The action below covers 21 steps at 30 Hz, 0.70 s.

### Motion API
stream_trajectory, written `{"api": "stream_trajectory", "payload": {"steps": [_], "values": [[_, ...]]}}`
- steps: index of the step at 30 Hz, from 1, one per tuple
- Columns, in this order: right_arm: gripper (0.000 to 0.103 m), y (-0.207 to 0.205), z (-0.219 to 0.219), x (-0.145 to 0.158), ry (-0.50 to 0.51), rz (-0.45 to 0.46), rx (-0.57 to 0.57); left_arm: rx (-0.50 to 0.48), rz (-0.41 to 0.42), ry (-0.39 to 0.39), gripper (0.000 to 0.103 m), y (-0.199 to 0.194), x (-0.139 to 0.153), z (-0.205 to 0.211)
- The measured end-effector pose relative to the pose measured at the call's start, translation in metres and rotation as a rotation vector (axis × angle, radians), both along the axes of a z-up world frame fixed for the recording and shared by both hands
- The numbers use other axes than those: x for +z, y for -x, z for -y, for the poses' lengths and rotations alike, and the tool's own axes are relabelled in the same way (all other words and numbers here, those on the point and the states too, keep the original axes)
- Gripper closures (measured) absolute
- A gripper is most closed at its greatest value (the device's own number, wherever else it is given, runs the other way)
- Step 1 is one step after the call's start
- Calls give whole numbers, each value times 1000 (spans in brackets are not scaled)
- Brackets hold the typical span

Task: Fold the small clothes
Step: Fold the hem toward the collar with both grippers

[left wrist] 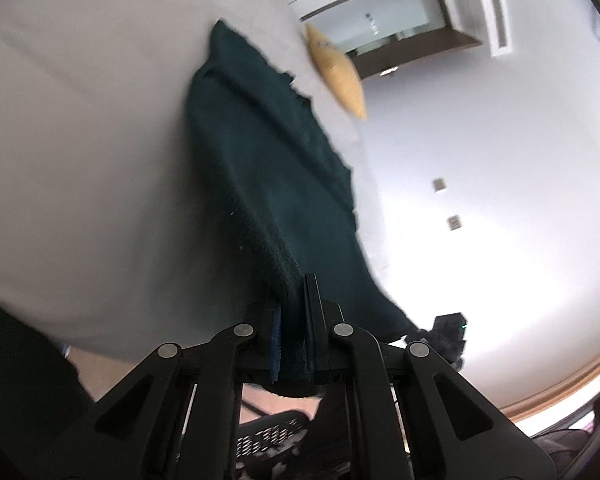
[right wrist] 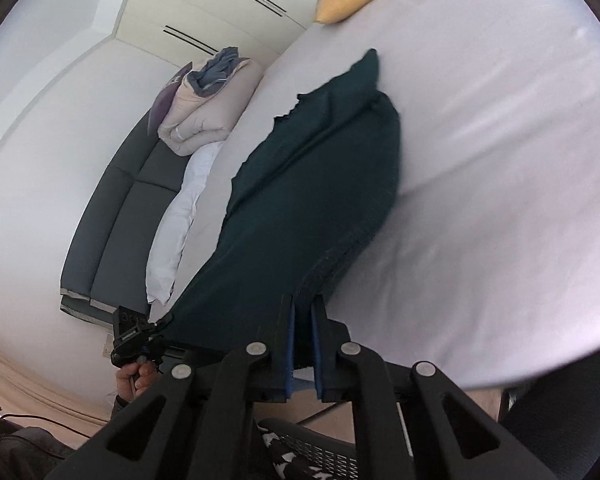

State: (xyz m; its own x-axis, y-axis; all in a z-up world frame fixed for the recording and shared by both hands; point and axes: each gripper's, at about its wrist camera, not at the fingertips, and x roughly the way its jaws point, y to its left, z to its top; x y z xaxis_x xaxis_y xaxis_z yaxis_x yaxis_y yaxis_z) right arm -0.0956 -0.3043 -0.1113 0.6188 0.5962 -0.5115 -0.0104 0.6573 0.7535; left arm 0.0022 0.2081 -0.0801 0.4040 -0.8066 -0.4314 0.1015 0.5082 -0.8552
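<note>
Blurring the dark green cloth (left wrist: 272, 184), its near edge hides inside both tools

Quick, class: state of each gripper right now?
Left gripper: shut on an edge of the dark green garment.
Right gripper: shut on another edge of the same garment.

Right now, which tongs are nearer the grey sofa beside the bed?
Left. The left tongs hold the dark green garment on the sofa side, close to the grey sofa. The right tongs grip its other corner, further over the bed.
</note>
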Motion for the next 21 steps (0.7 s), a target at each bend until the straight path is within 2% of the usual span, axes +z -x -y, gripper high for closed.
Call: {"api": "stream_trajectory", "payload": {"steps": [5, 10, 16, 21], "values": [[94, -21, -4, 1, -24, -6, 4, 29, 2, 75, 96, -12, 9, -4], [94, -47, 0, 18, -73, 38, -9, 52, 11, 116, 96, -33, 18, -4], [94, -103, 17, 41, -128, 86, -79, 86, 32, 145, 96, -84, 36, -4], [95, -164, 30, 49, -132, 90, -117, 120, 17, 157, 96, -150, 40, -2]]}}
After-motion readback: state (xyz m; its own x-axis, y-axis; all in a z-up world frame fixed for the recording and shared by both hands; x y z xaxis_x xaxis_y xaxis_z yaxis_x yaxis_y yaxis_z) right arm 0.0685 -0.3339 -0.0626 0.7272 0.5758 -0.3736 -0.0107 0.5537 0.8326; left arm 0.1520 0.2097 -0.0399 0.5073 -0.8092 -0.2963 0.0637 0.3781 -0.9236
